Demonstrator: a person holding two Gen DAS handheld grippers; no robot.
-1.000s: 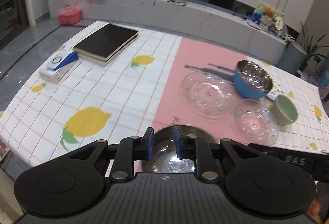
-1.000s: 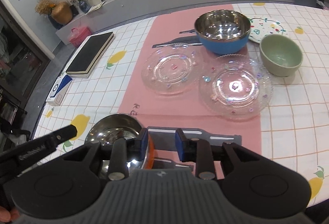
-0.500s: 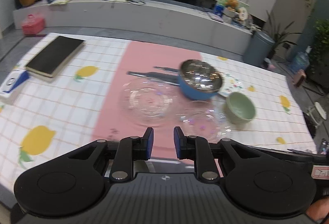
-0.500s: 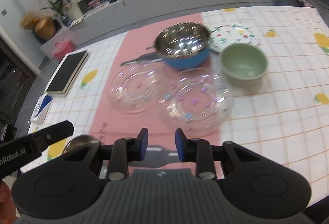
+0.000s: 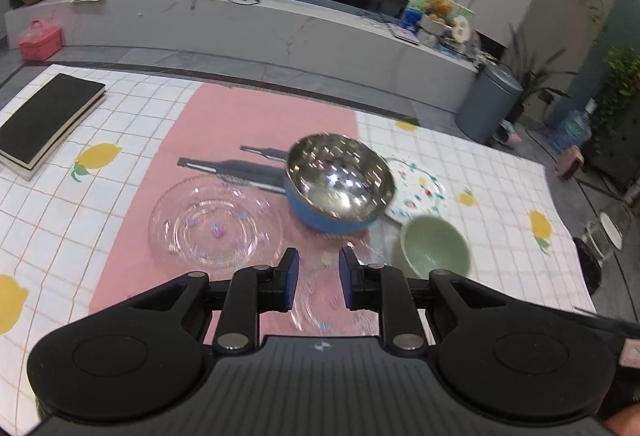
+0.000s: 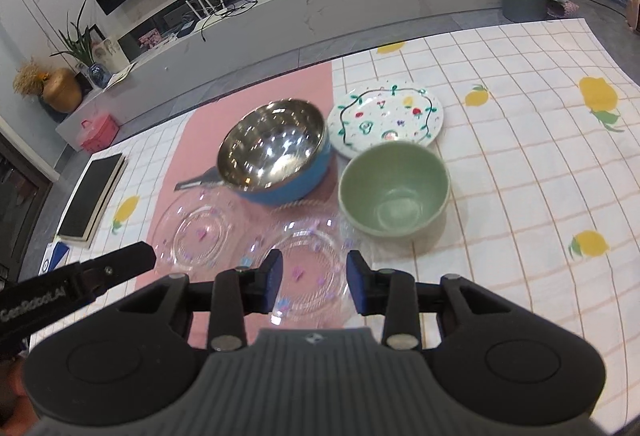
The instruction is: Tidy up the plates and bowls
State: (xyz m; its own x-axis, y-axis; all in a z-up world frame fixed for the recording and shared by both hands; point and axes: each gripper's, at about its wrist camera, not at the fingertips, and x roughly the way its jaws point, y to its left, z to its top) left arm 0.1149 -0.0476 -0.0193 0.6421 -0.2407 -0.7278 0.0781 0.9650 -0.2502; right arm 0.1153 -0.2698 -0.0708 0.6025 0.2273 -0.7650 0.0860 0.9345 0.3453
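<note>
A blue bowl with a steel inside [image 5: 340, 182] [image 6: 274, 150] sits mid-table on the pink runner. A green bowl [image 5: 435, 250] [image 6: 394, 190] stands to its right. A white painted plate [image 5: 418, 192] [image 6: 386, 118] lies behind them. Two clear glass plates lie in front: one at left [image 5: 216, 222] [image 6: 198, 232], one nearer [image 5: 324, 294] [image 6: 306, 268]. My left gripper [image 5: 315, 278] is open and empty above the nearer glass plate. My right gripper [image 6: 313, 284] is open and empty over the same plate.
Dark tongs [image 5: 236, 170] lie on the runner behind the left glass plate. A black book [image 5: 44, 120] [image 6: 90, 196] lies at the table's left side. The left gripper's body [image 6: 76, 284] shows at the left of the right wrist view.
Both grippers moved right and forward, away from the steel bowl near the front edge, which has left view. The right gripper's jaws have opened wider. The glass plates and bowls now sit closer.
</note>
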